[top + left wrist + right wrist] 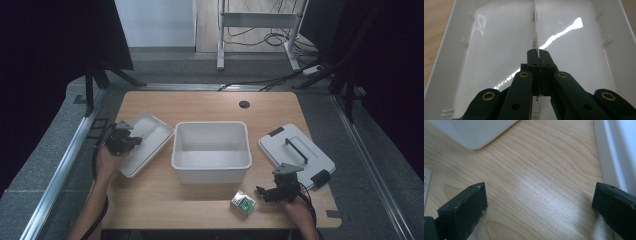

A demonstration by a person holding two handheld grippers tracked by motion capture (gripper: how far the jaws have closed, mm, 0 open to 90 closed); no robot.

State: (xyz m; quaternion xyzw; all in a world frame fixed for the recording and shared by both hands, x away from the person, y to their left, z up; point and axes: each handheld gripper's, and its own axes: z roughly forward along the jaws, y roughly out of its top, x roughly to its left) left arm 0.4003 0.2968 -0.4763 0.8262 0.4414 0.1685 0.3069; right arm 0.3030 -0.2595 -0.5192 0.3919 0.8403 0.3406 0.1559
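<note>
A shallow white tray (150, 137) lies at the table's left, with a thin upright rib (534, 27) running down its middle. My left gripper (125, 140) (538, 53) sits over the tray's near-left end, its jaws shut with the rib pinched between their tips. My right gripper (264, 192) (540, 195) rests low over bare wood at the front right, jaws wide open with nothing between them. A small green and white box (243, 204) lies just left of it; the box's pale edge (426, 186) shows beside the left jaw.
A deep white bin (211, 150) stands at the table's centre; its corner (474, 132) is ahead of the right gripper. A pale grey lid with a black handle (296, 152) lies at the right, its edge (616, 147) close to the right jaw.
</note>
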